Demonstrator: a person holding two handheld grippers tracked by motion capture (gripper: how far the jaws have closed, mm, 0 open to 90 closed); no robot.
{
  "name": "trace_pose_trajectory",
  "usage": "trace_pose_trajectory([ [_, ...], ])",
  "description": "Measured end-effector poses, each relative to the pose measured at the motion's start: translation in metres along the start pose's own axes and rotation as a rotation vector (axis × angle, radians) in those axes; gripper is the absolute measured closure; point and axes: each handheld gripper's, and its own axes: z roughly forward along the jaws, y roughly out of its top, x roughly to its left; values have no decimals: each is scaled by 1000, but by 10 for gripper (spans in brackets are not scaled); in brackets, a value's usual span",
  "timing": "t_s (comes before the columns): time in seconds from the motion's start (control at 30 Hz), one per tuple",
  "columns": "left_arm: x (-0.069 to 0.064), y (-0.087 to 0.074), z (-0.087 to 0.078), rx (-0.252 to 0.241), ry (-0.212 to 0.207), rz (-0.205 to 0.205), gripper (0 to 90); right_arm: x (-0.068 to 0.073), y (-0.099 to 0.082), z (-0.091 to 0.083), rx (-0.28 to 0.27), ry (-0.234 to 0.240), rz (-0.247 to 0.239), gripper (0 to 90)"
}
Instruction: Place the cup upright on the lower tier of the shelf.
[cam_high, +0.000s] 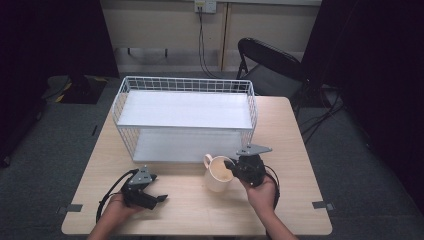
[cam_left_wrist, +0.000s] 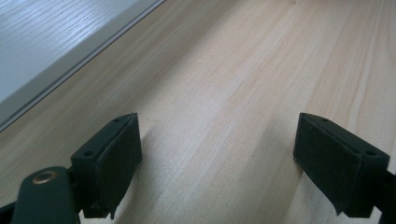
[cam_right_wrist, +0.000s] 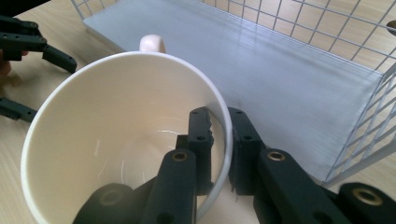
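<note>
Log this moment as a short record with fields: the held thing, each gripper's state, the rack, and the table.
held thing: cream mug, upright, handle toward the rack
right gripper: shut on the mug's rim, one jaw inside, one outside
left gripper: open, nothing between the jaws, low over the table
rack: white wire shelf rack with two white boards, at the table's far half, nothing on the boards
table: light wooden table, mug in front of the rack's lower board
</note>
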Motion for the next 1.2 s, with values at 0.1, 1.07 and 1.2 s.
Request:
trace_pose_trajectory([
  [0.1,0,0,0,0,0,0,148,-1,2,1,-2,-19,-4,817],
  [1.07,0,0,0,0,0,0,149,2,20,22,-20,-132,-6,816],
  [1.2,0,0,0,0,0,0,148,3,23,25,-21,-141,-11,816],
])
